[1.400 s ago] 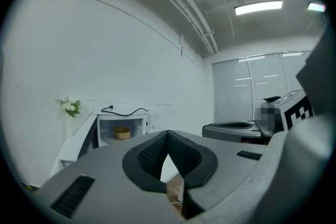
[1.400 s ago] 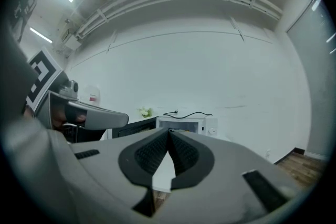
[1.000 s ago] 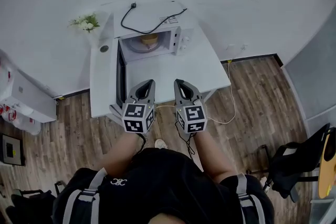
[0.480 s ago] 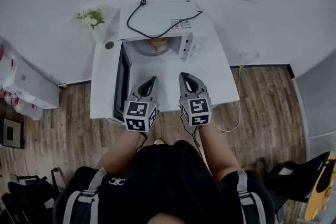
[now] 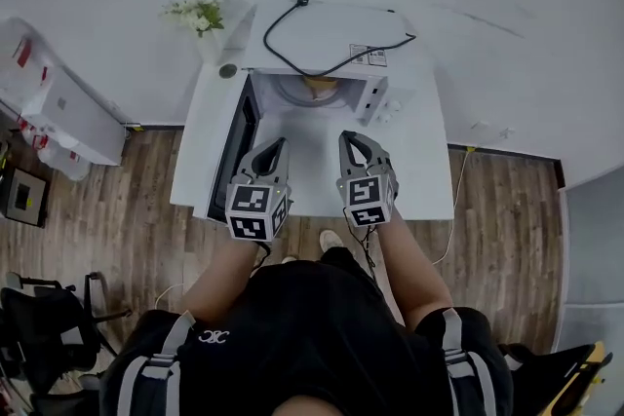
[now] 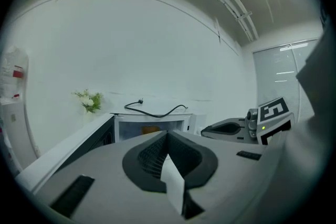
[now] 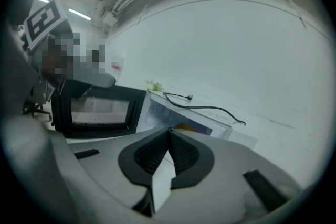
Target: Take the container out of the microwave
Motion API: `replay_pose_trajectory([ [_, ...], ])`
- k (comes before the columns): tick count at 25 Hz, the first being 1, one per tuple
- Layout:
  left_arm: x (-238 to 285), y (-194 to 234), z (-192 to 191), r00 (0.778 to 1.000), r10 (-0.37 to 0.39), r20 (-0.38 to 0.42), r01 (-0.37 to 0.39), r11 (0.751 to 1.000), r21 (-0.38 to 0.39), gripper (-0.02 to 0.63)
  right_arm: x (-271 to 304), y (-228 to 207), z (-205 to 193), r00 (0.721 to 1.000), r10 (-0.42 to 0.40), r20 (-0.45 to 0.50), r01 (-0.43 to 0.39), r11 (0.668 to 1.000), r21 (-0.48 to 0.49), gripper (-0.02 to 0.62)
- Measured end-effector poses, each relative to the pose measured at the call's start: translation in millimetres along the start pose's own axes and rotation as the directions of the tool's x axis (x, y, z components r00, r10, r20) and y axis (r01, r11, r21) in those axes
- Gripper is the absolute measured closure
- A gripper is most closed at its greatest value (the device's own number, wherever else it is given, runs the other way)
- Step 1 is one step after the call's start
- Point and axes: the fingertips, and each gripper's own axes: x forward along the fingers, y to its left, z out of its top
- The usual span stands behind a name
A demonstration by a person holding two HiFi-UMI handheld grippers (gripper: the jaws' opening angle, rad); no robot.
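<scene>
Jaws closed together and empty, the left gripper (image 5: 277,144) and right gripper (image 5: 347,138) hover side by side at mid-frame over the white bench (image 5: 419,180), facing the open microwave (image 5: 331,39). The container (image 5: 320,89) sits inside, upper centre.

The grey right gripper (image 7: 169,134) holds its 2 jaws together, empty, before the white microwave (image 7: 157,110); its black door (image 7: 100,112) stands open left, an orange container (image 7: 184,127) inside.

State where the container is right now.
In the head view, the container sits inside the microwave, top centre, right of its swung-open door.
</scene>
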Motion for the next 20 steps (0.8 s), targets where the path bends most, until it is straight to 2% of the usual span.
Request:
replay_pose_trajectory([
  [3, 8.7, 6.8, 1.2, 0.999, 0.043, -0.004, -0.043, 0.999, -0.006, 0.594, 20.5, 2.6, -7.3, 0.998, 0.048, -0.042, -0.054, 0.986, -0.156, 0.589],
  [6, 12.2, 13.9, 1.5, 0.996, 0.086, -0.004, -0.086, 0.996, -0.022, 0.594, 40.3, 7.0, -19.3, 0.993, 0.074, -0.087, -0.097, 0.952, -0.289, 0.589],
  [12, 19.8, 25.6, 1.9, 0.988, 0.153, -0.002, -0.153, 0.987, -0.044, 0.594, 87.9, -4.0, -45.1, 0.987, 0.037, -0.157, -0.112, 0.858, -0.501, 0.588],
  [16, 22.5, 31.4, -3.4, 0.983, 0.184, -0.01, -0.185, 0.981, -0.055, 0.594, 113.5, -1.3, -48.8, 0.989, 0.025, -0.149, -0.11, 0.79, -0.603, 0.588],
  [18, 23.8, 35.1, -5.6, 0.98, 0.199, -0.014, -0.199, 0.978, -0.057, 0.594, 127.3, 1.1, -49.8, 0.989, 0.024, -0.143, -0.109, 0.775, -0.623, 0.588],
  [20, 24.3, 39.4, -7.2, 0.977, 0.213, -0.016, -0.214, 0.975, -0.06, 0.593, 142.0, 4.2, -54.0, 0.987, 0.031, -0.157, -0.124, 0.769, -0.627, 0.561],
])
